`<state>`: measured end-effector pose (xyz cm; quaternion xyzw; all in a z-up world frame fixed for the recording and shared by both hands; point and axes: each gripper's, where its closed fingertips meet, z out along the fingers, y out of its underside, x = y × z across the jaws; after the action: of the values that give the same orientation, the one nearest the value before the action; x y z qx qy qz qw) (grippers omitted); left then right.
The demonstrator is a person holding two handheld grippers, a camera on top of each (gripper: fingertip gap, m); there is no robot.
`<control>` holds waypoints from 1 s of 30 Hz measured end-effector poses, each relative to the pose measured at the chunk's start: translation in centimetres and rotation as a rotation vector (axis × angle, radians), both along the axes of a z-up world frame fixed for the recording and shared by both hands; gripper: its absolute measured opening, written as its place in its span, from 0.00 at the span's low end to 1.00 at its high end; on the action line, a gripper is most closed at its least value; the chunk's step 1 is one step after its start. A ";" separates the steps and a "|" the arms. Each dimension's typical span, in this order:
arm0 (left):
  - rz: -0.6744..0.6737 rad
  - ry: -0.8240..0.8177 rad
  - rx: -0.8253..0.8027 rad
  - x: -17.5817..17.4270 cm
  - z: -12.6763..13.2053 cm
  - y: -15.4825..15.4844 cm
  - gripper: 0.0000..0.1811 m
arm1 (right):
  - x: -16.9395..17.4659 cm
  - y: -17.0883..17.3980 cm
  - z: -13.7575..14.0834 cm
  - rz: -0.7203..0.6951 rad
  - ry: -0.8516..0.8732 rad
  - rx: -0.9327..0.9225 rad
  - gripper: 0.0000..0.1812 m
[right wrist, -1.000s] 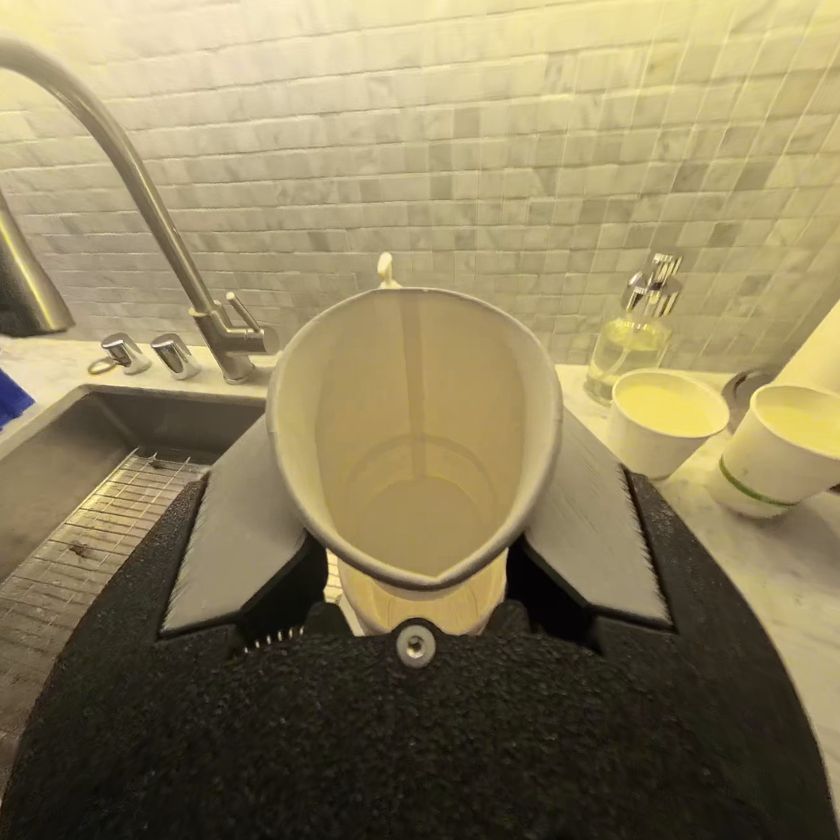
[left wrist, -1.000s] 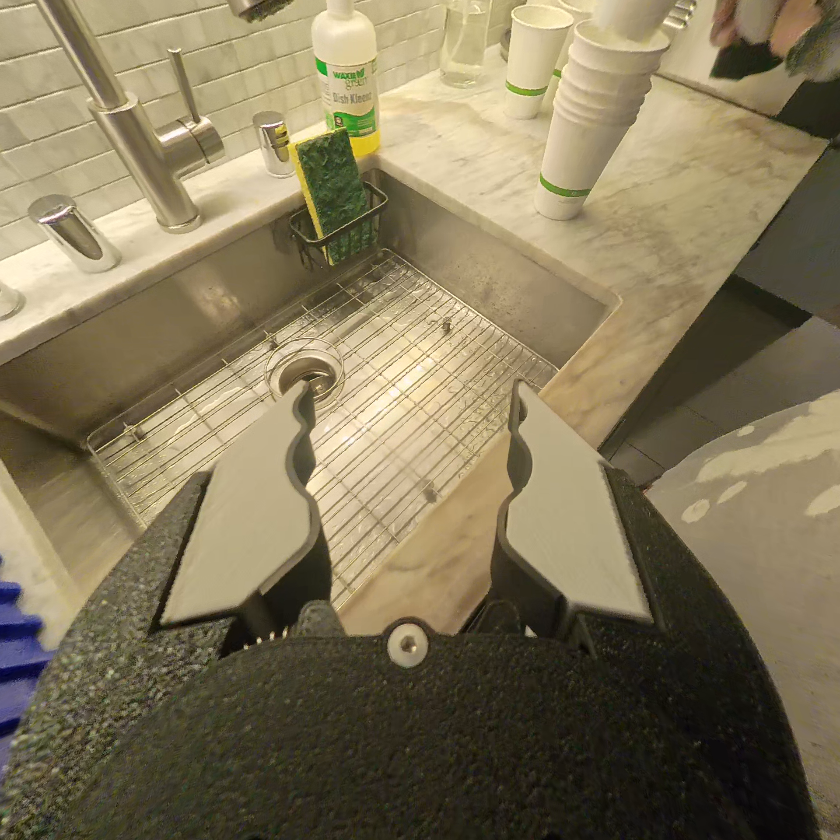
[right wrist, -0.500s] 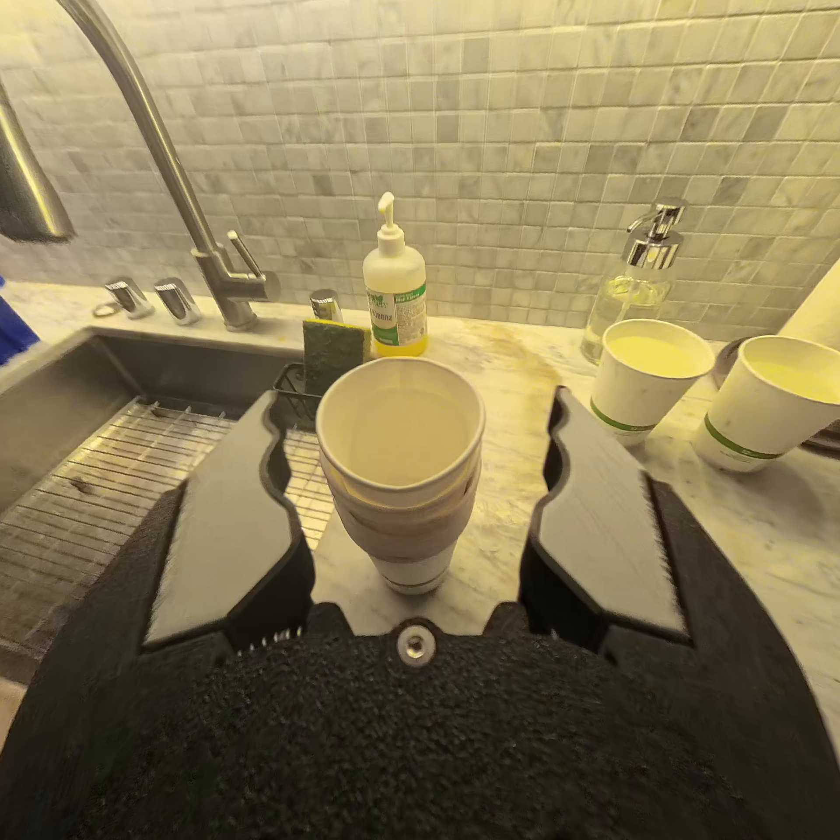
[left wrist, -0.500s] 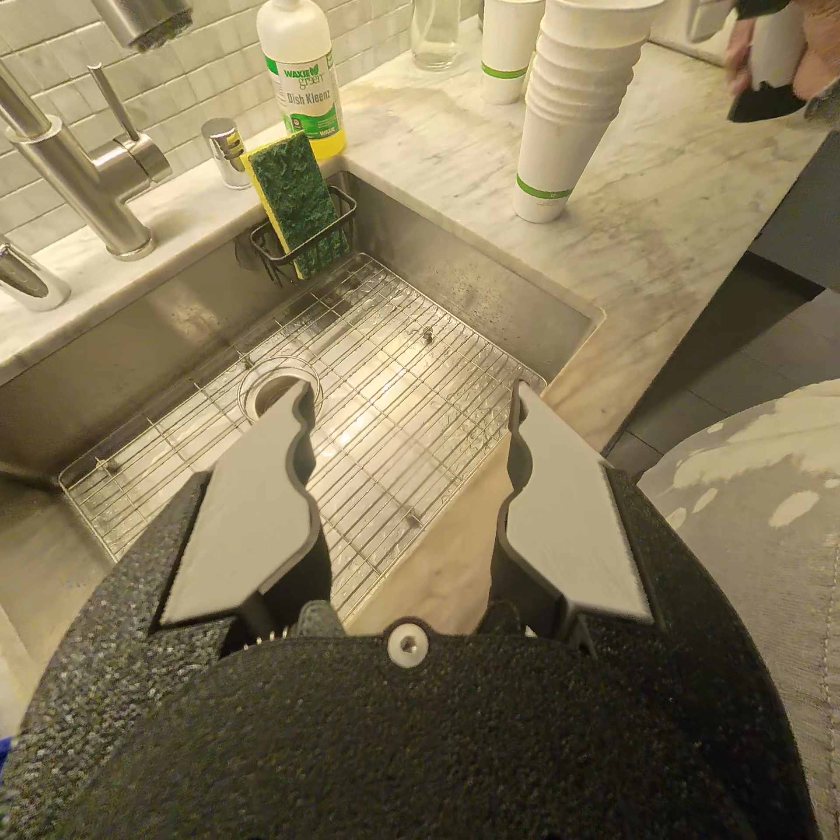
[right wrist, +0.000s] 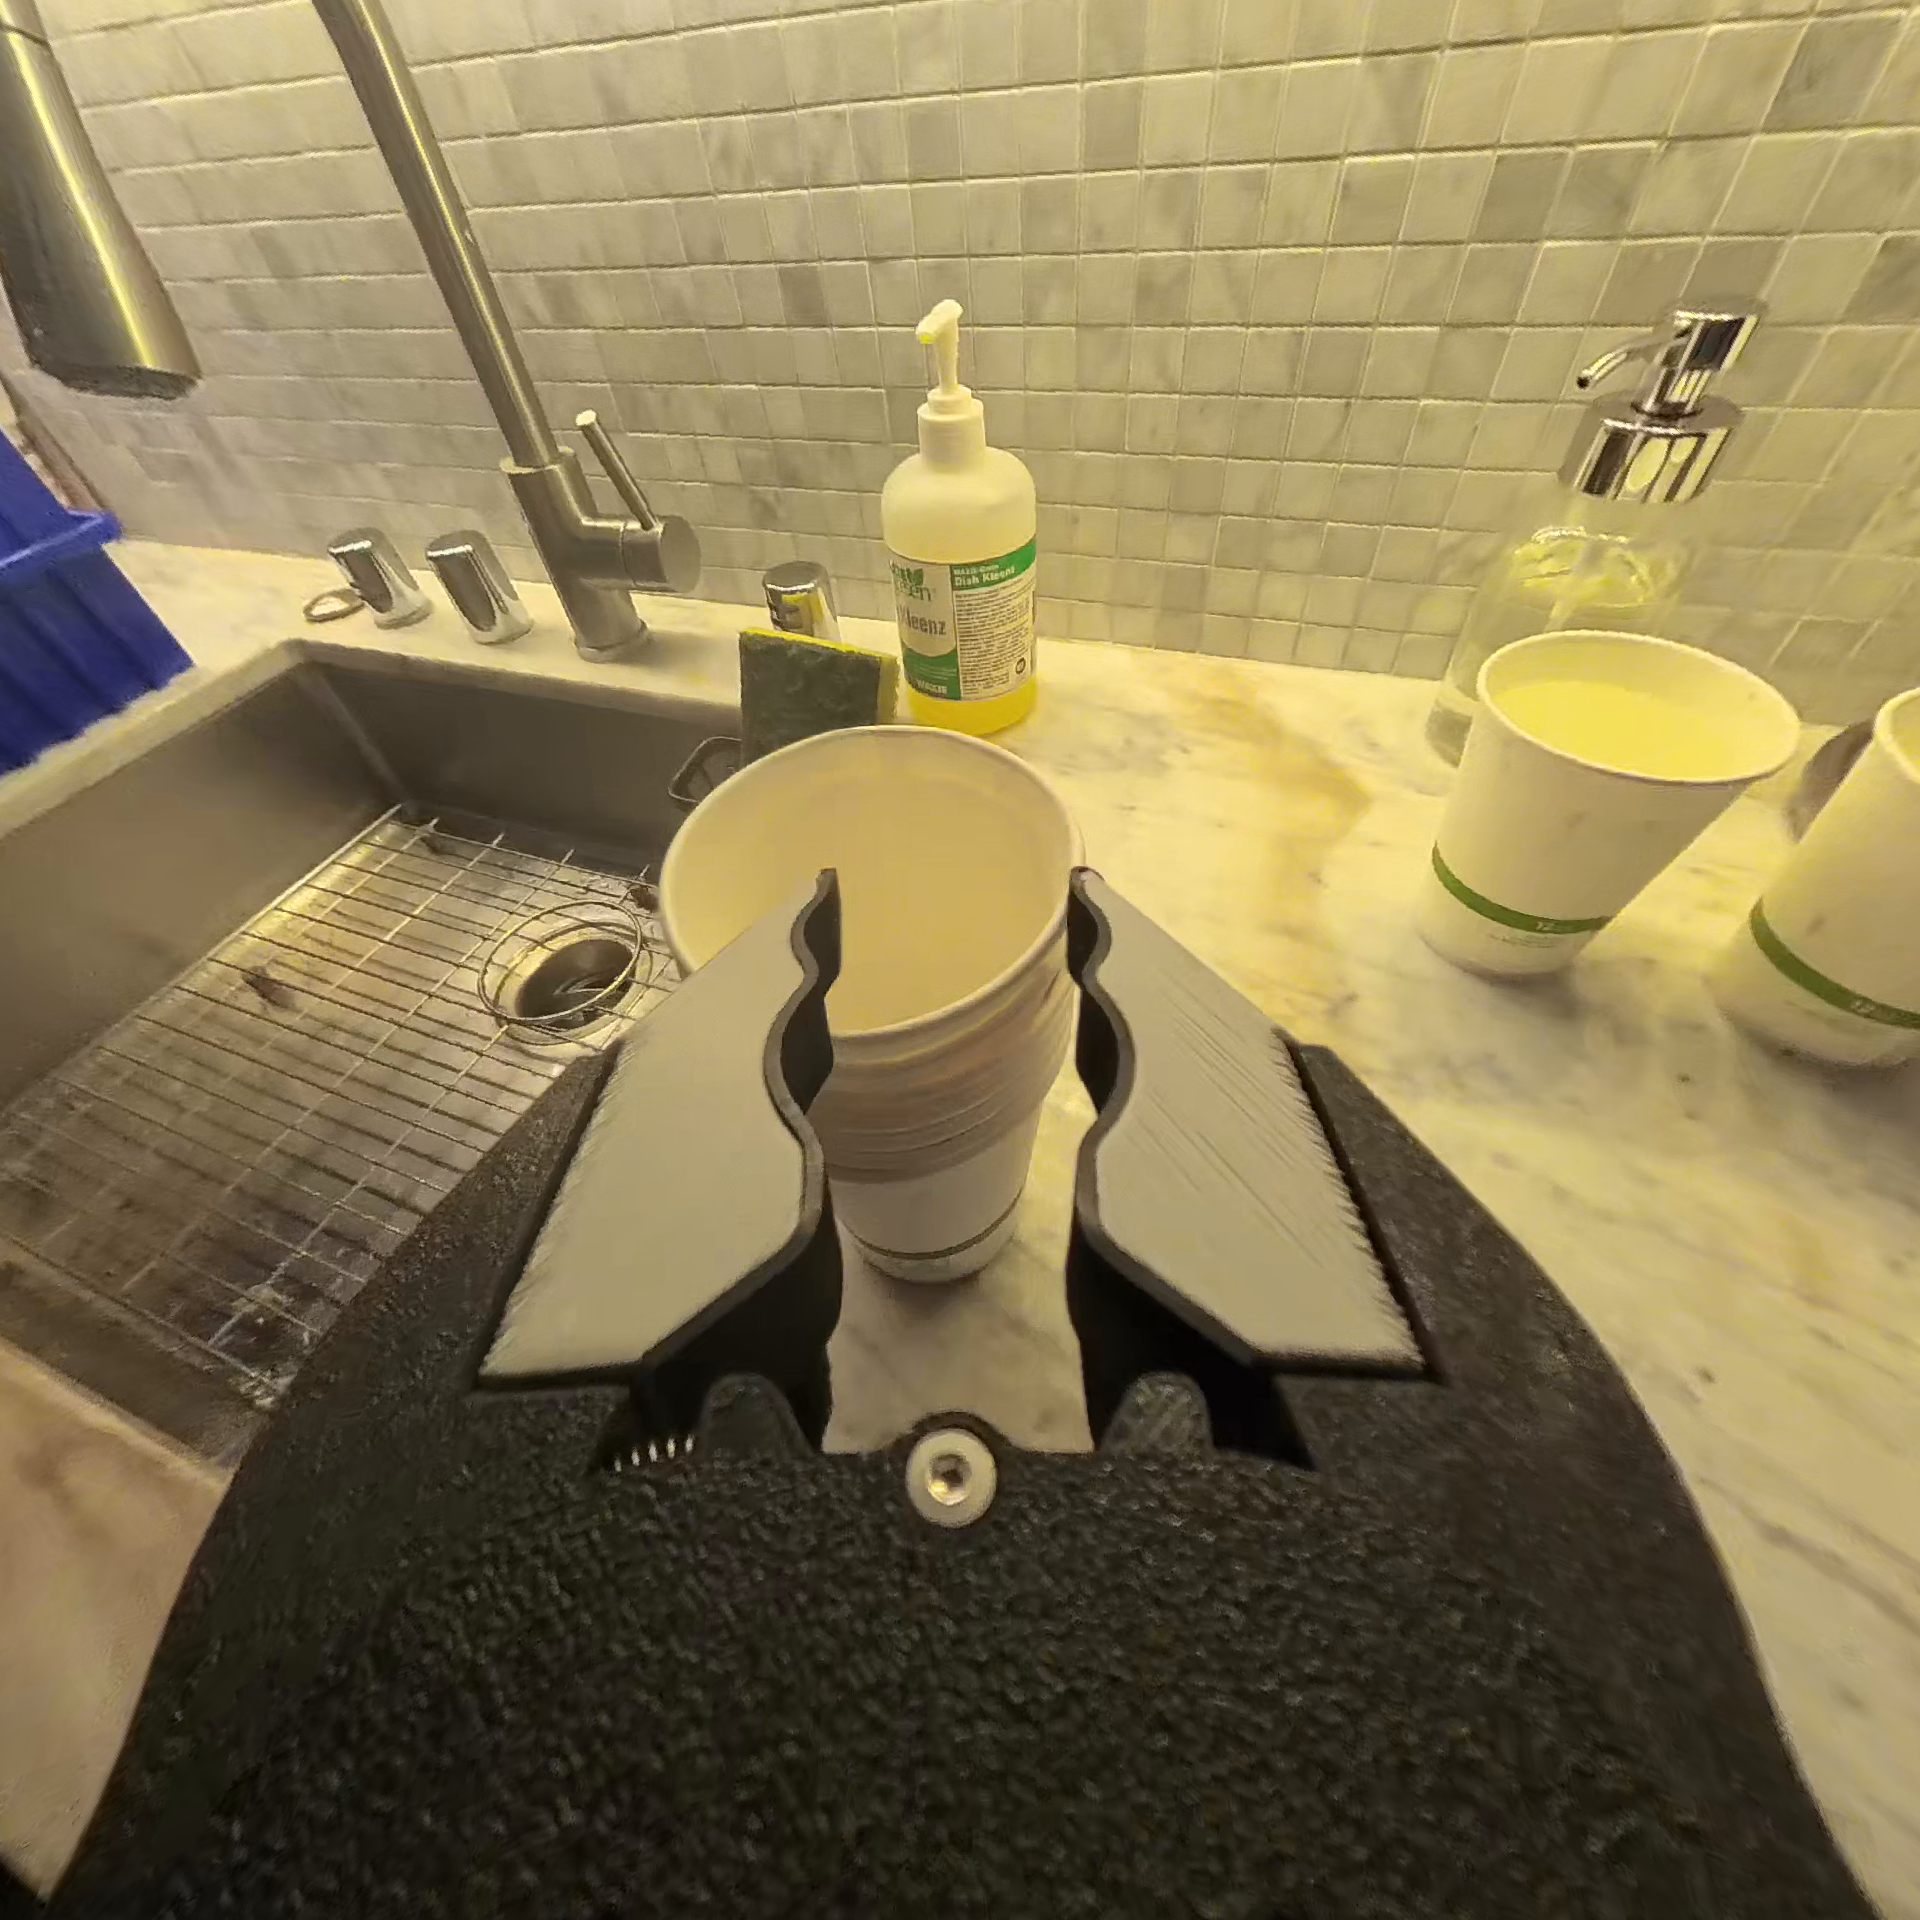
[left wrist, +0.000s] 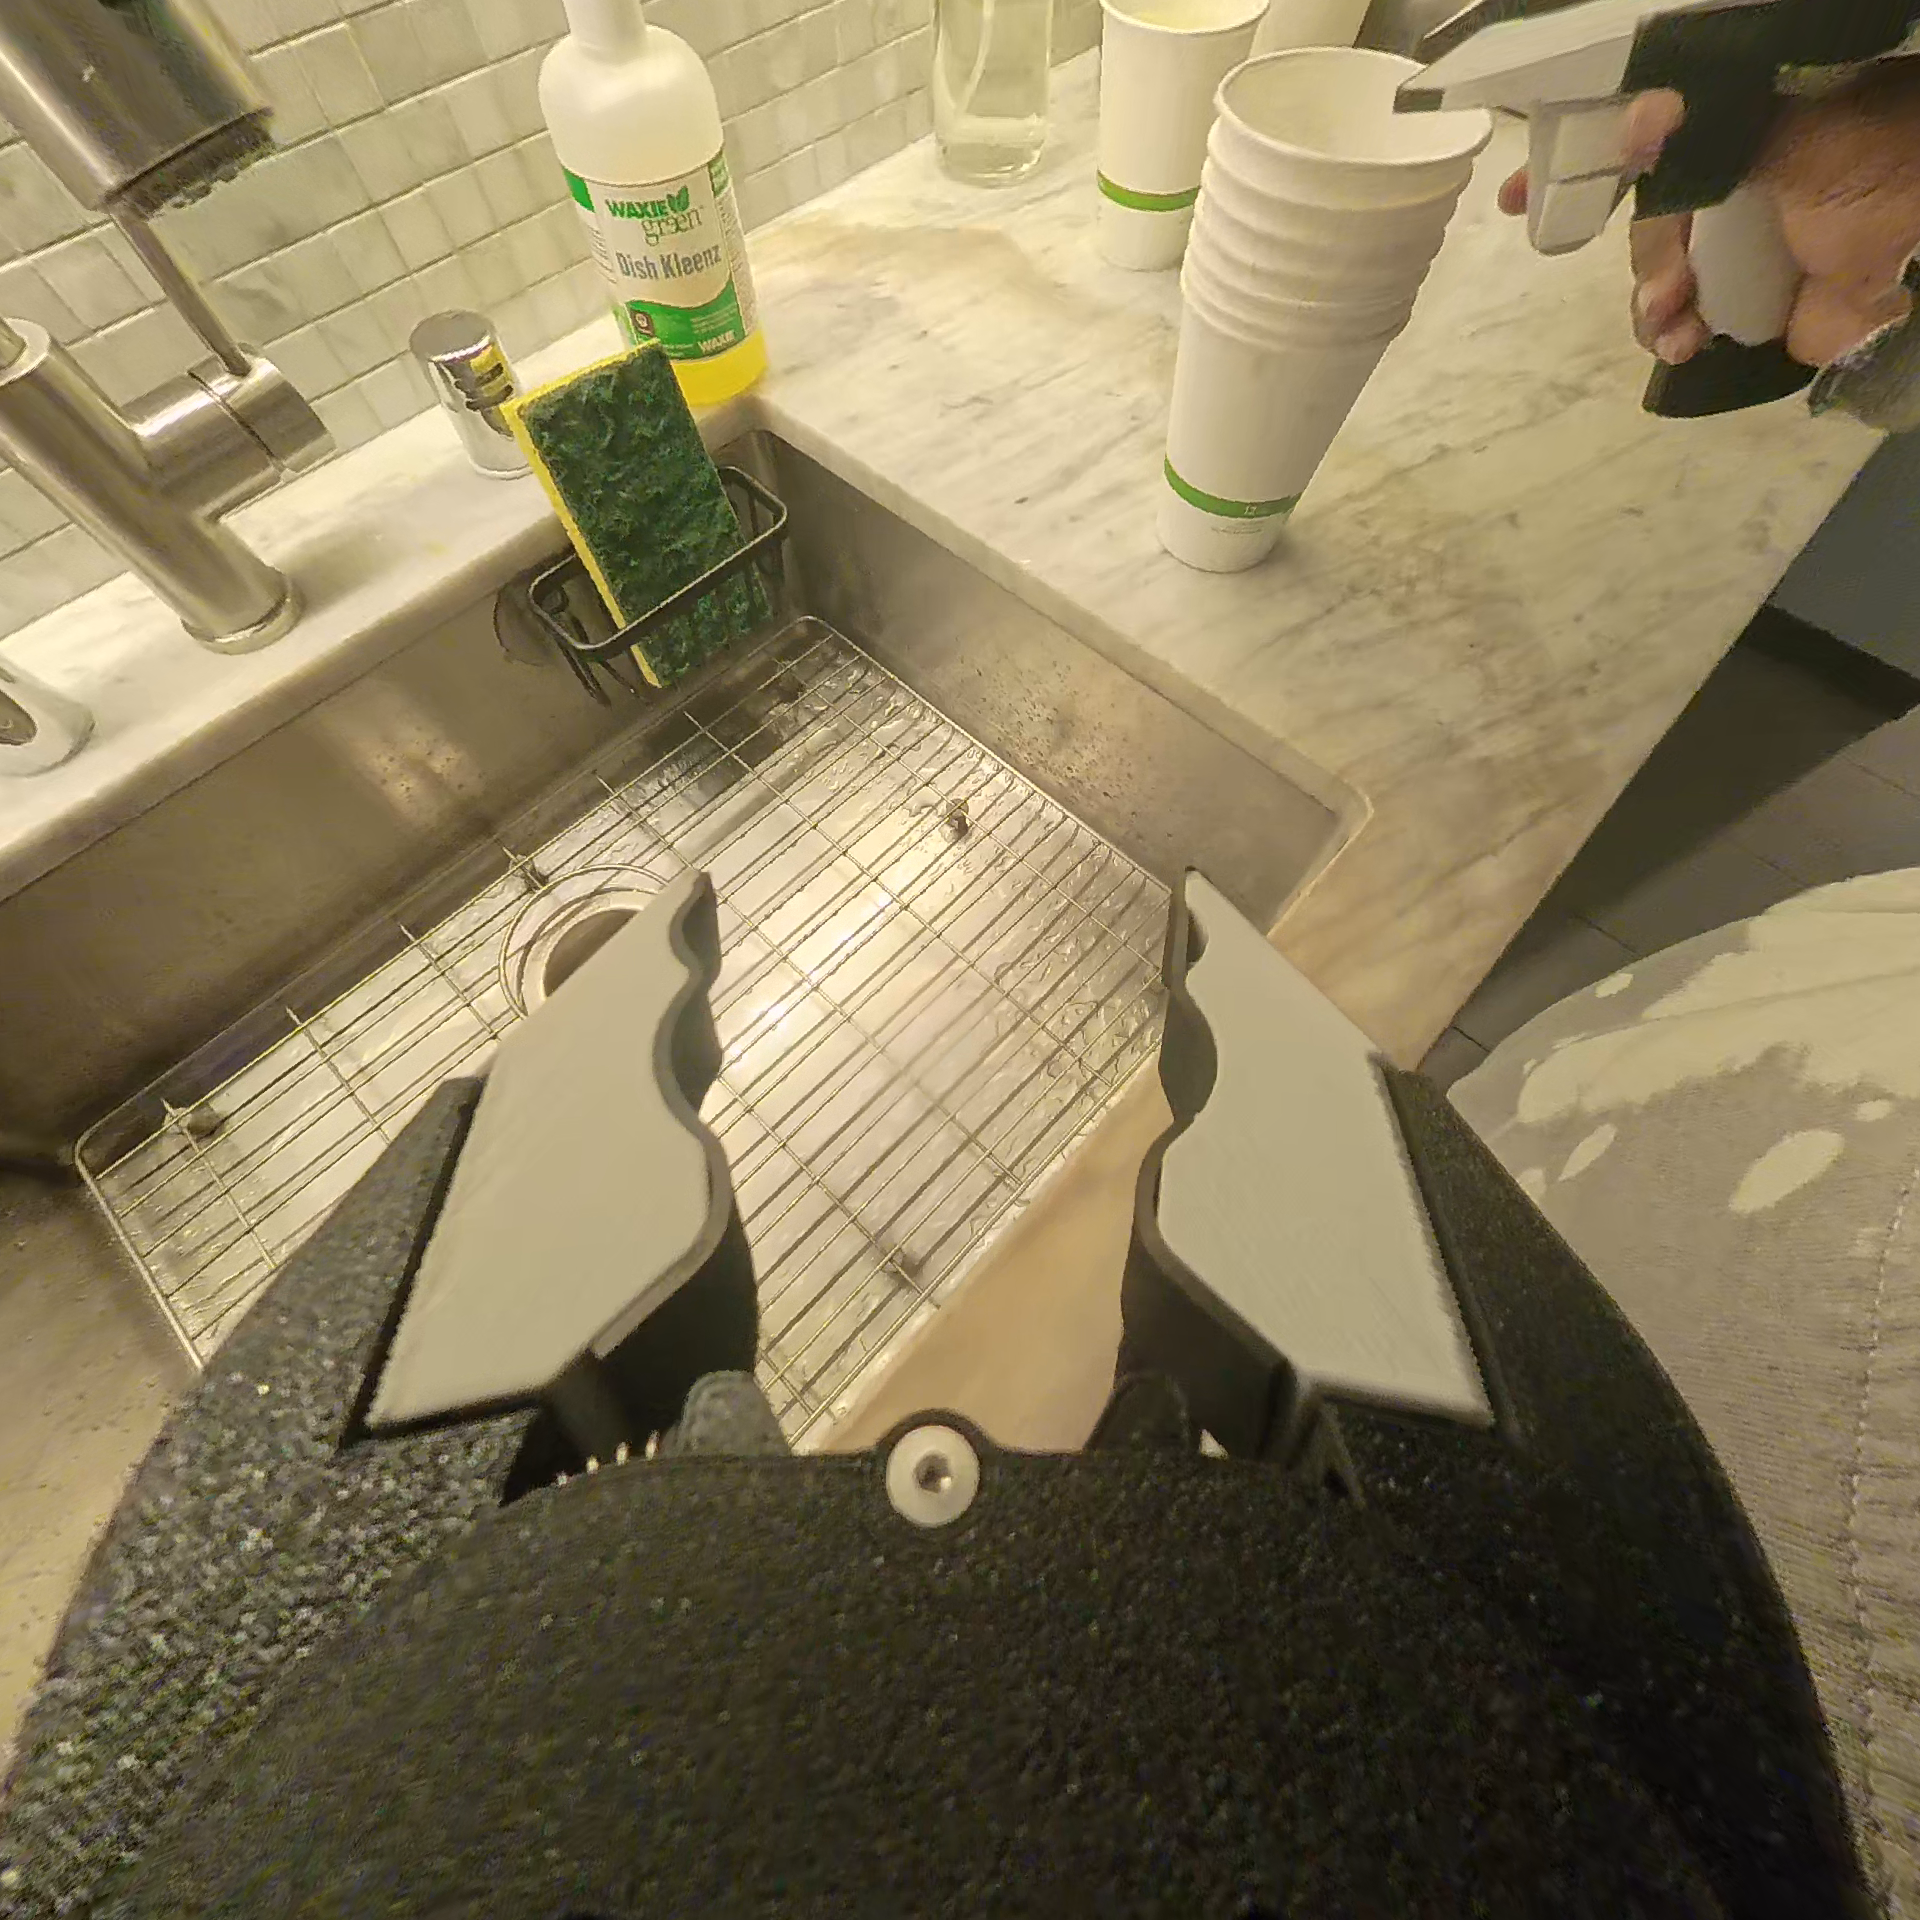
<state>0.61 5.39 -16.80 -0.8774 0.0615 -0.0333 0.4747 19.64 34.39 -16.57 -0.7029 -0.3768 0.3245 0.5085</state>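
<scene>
**A:** What does the left wrist view give you that the right one doesn't?

**B:** The whole sink grate (left wrist: 831,997) under the left gripper (left wrist: 940,914), whose jaws are spread wide with nothing between them. It also shows the right gripper (left wrist: 1455,78) from outside, above the stack of paper cups (left wrist: 1309,312).

**A:** And the right view?

**B:** That stack (right wrist: 925,997) from above, upright on the marble counter (right wrist: 1351,1195), long axis vertical, mouth up. The right gripper (right wrist: 951,904) has its jaws apart, one on each side of the rims (touching or not, I can't tell).

**A:** Containers?

**B:** The top cup looks empty. Two single cups (right wrist: 1590,810) stand to the right, and a sponge (left wrist: 634,509) sits in the wire caddy (left wrist: 665,613) beside the soap bottle (left wrist: 665,197).
</scene>
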 end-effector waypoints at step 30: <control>0.090 0.061 -0.123 2.1 -0.7 8.0 0.47 | -1.4 26.3 -10.9 -0.228 -0.109 -0.072 0.61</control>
<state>2.72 13.39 -17.46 -0.9074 0.0342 0.0112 0.4188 18.24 60.65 -27.50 -0.7757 -0.3094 0.2393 0.4953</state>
